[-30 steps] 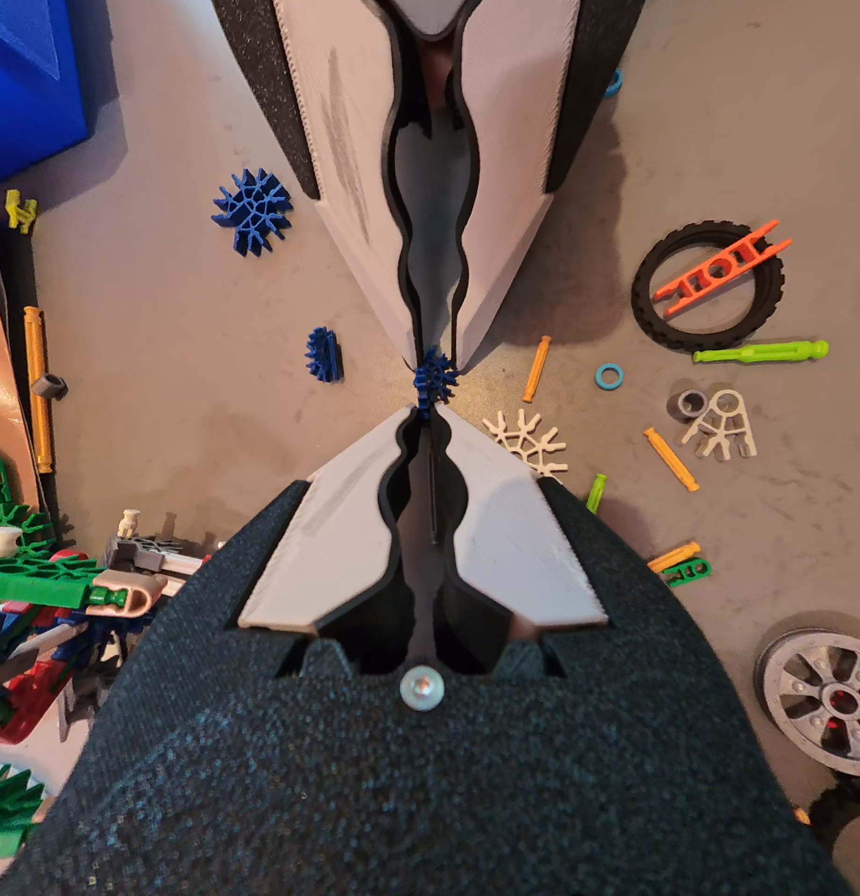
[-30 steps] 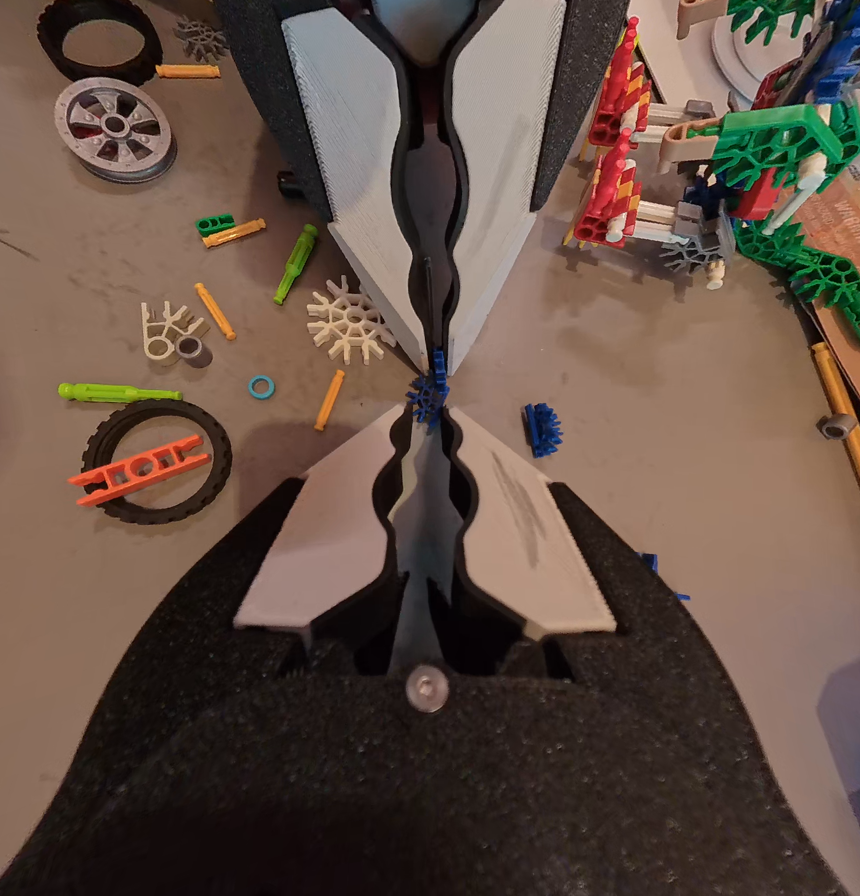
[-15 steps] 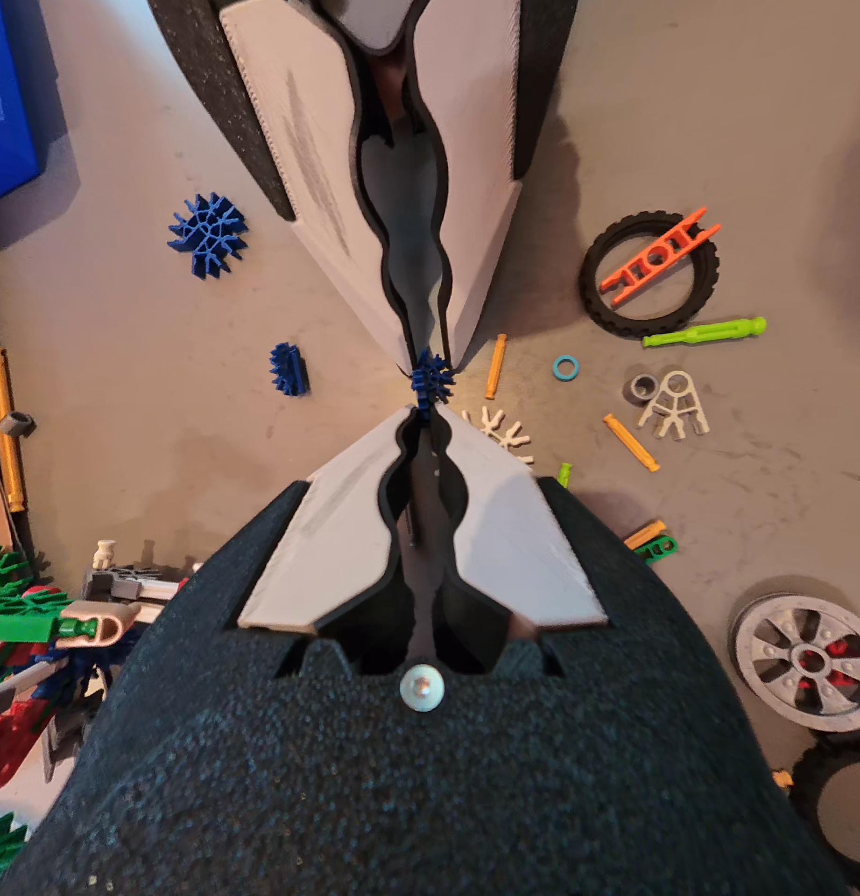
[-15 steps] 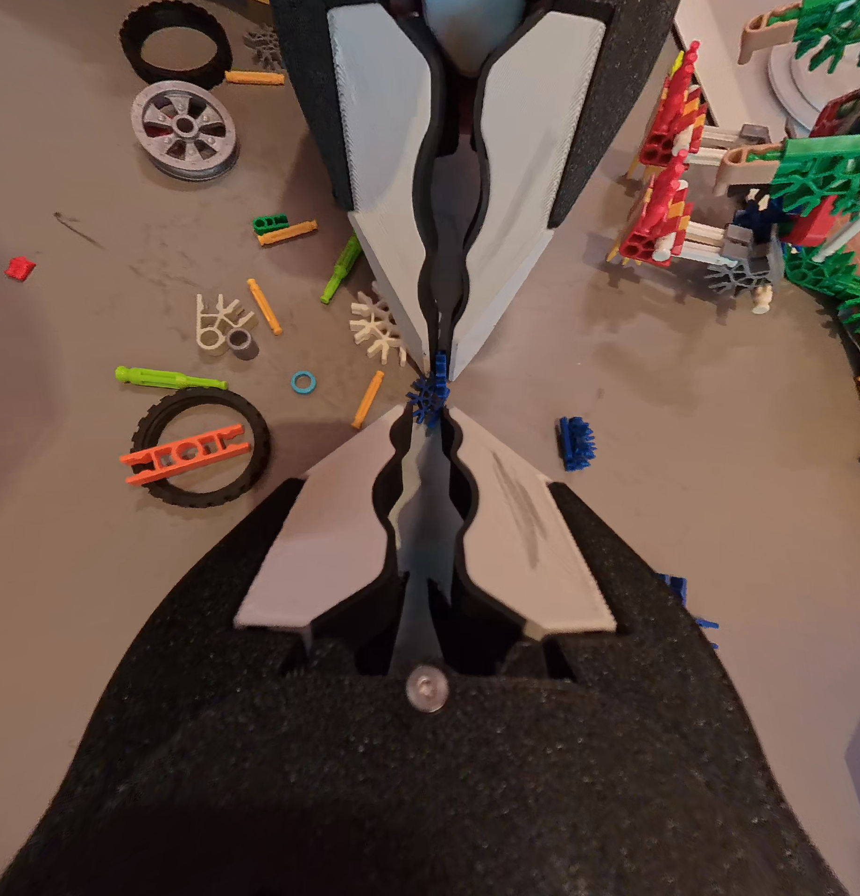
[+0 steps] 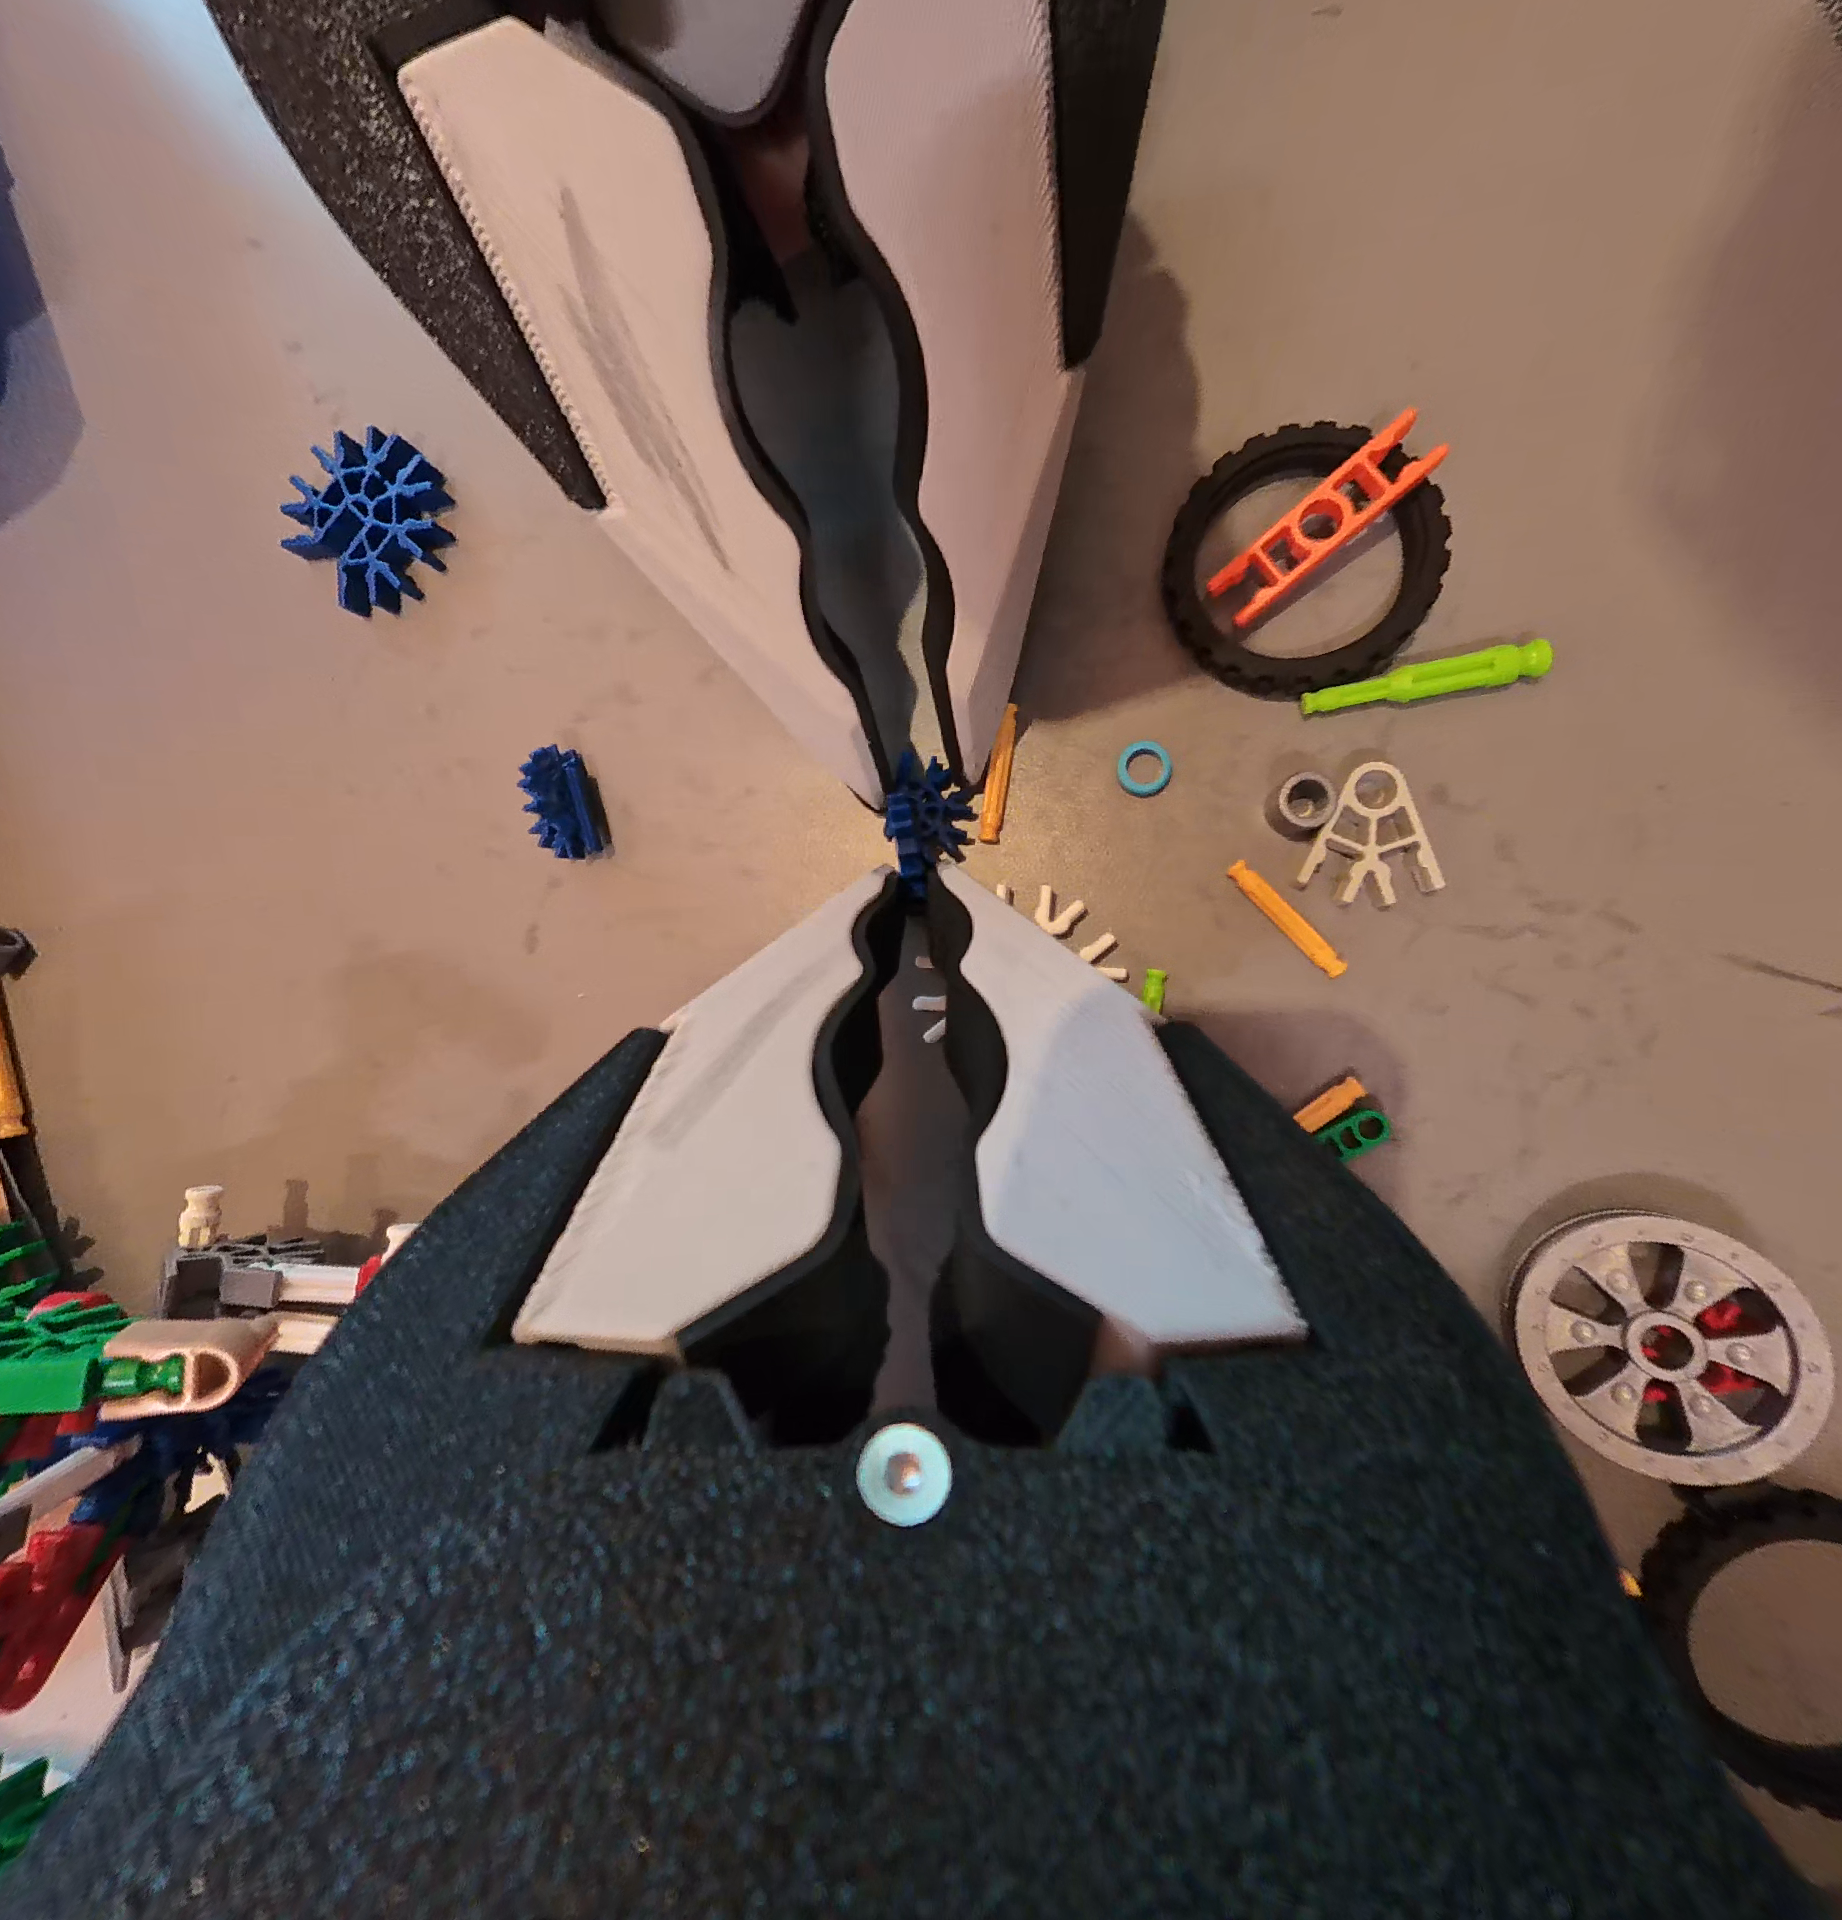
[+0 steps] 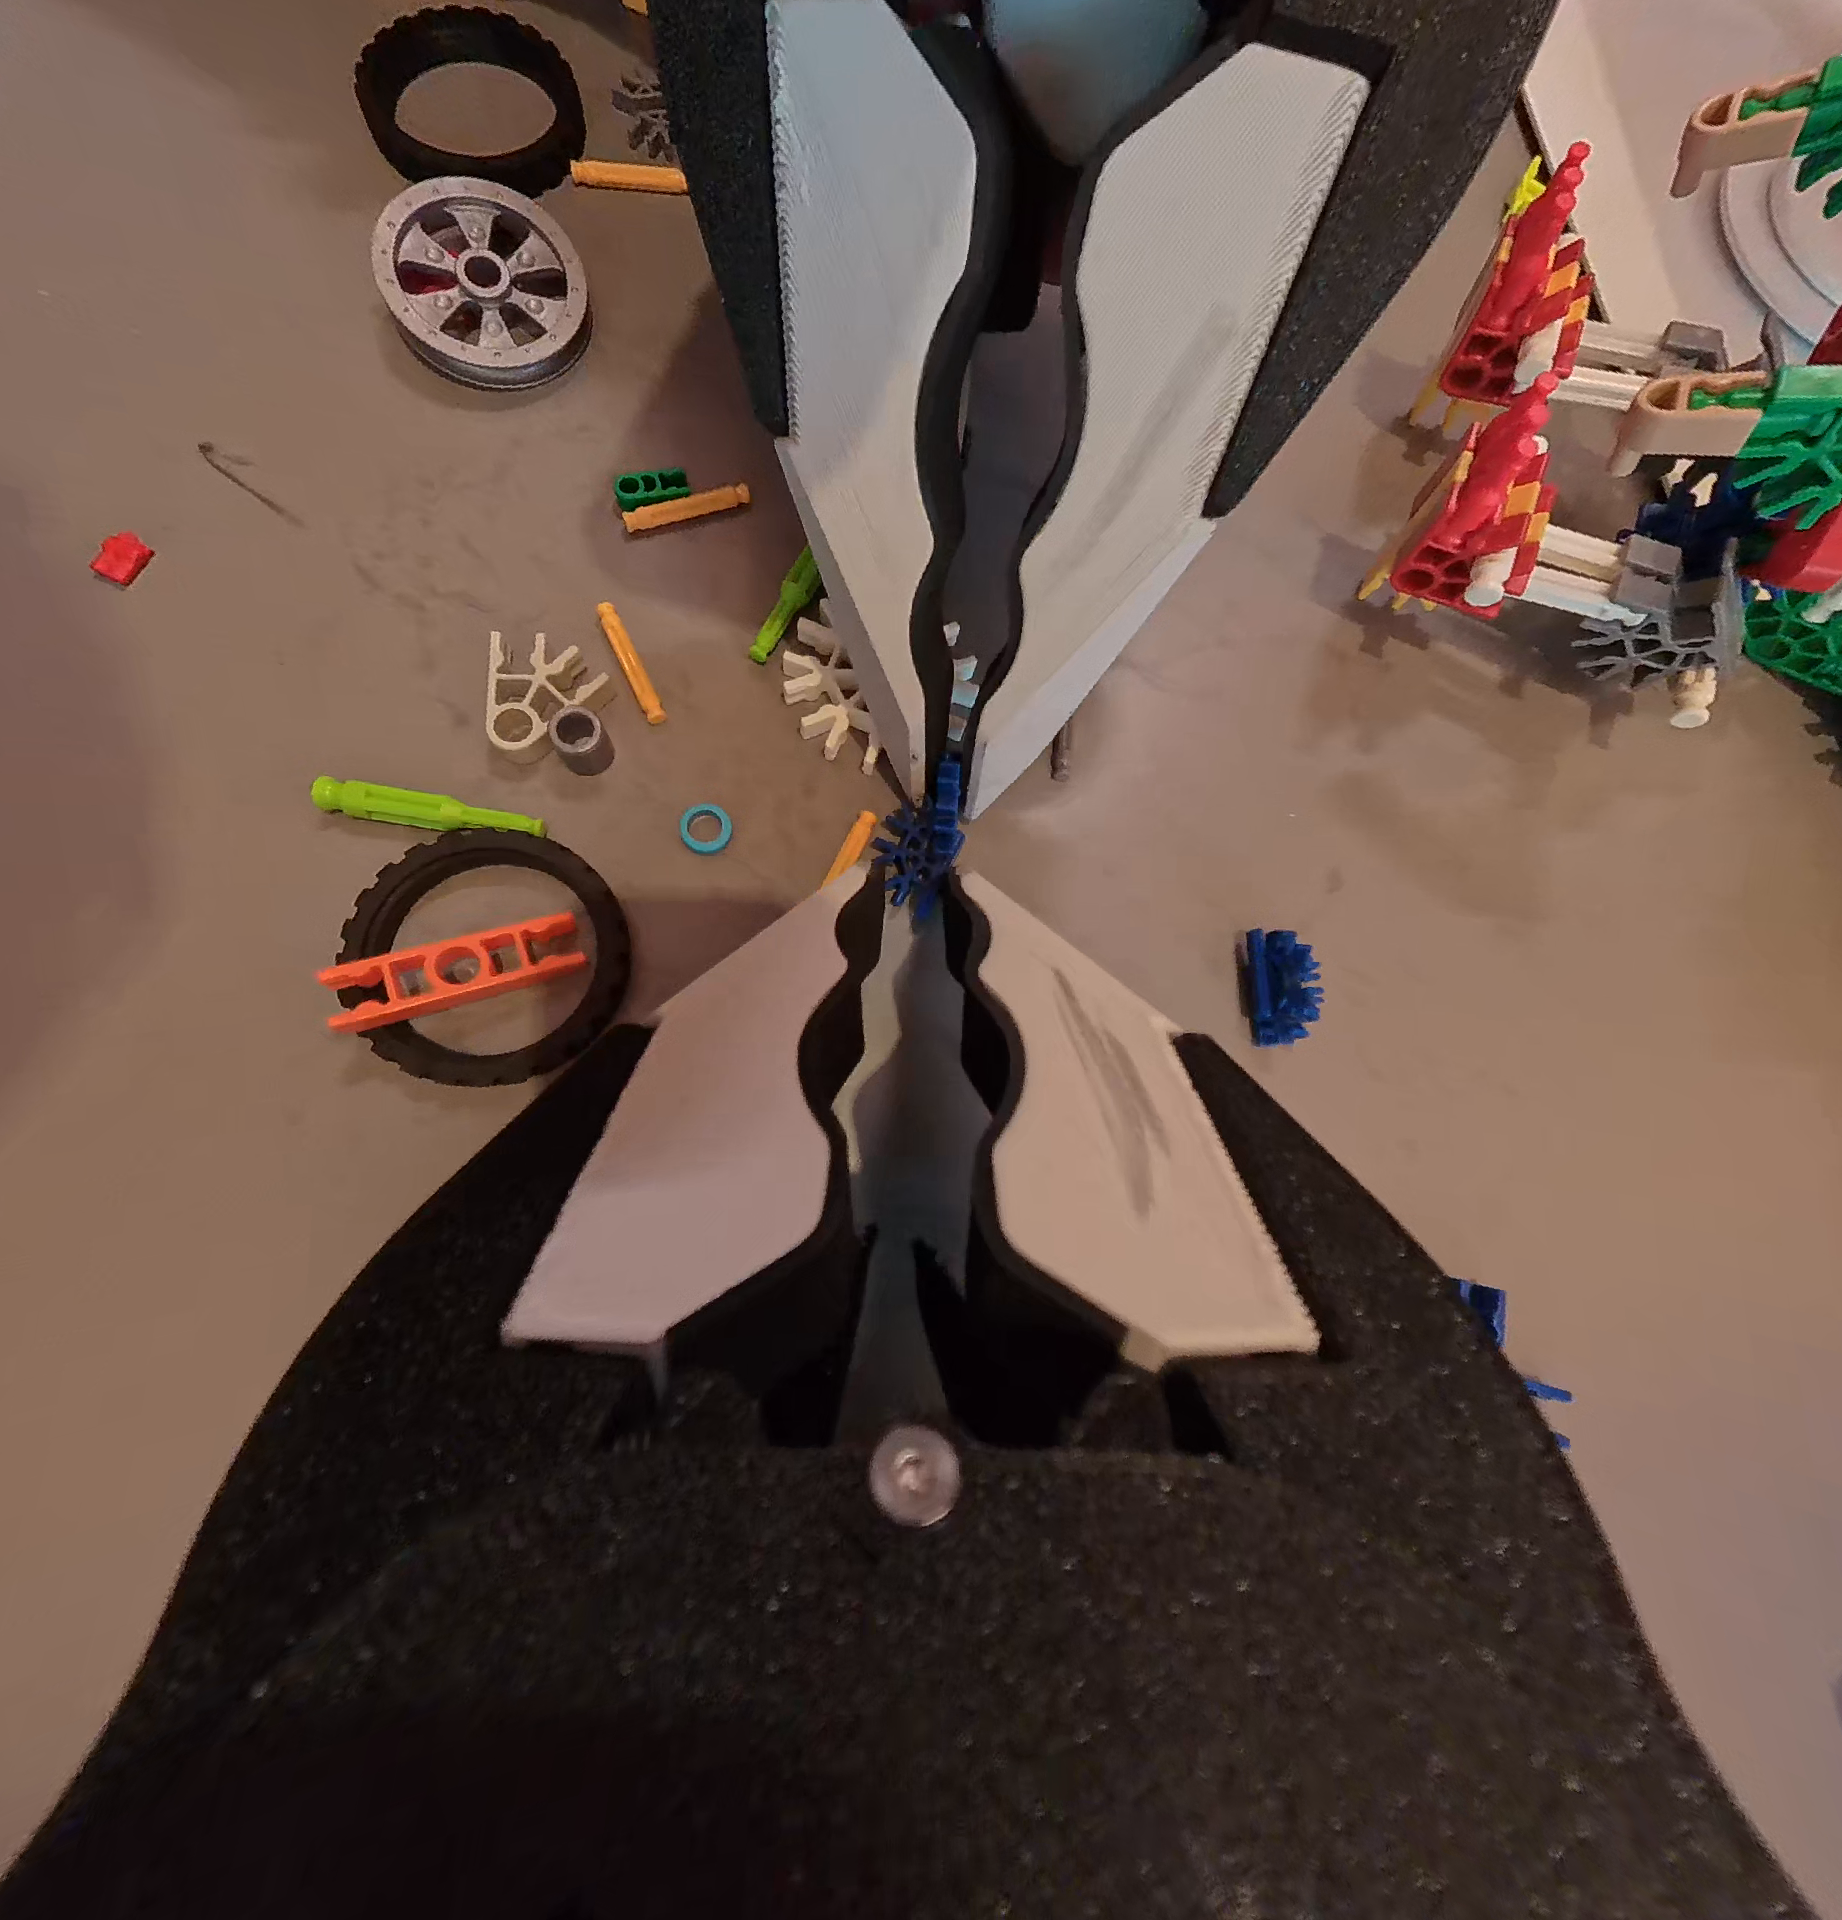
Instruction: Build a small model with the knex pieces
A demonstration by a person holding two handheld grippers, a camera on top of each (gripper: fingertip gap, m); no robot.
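My left gripper (image 5: 912,883) and right gripper (image 6: 917,883) meet tip to tip above the grey table. Each is shut on a small blue snowflake connector. The two connectors touch between the tips, shown in the left wrist view (image 5: 929,819) and in the right wrist view (image 6: 915,850). In the left wrist view the right gripper (image 5: 917,774) comes down from the top. In the right wrist view the left gripper (image 6: 943,779) does the same. A white snowflake connector (image 5: 1078,935) lies on the table, partly hidden under my left fingers.
Loose parts lie around: a blue snowflake connector (image 5: 368,523), a blue piece (image 5: 564,802), a black tyre (image 5: 1208,623) with an orange piece (image 5: 1322,520), a green rod (image 5: 1426,677), a silver wheel (image 5: 1670,1361), orange rods. A built model (image 6: 1623,468) stands at the table edge. The grippers are tip to tip, or close to it. About 6 cm separates my right fingertips from the blue piece (image 5: 564,802). It turns up in the right wrist view (image 6: 1276,980) as well.
Both grippers stay shut tip to tip on the blue connectors. The pair has shifted sideways toward the tyre and the loose parts. The white snowflake connector now lies partly under my left fingers.
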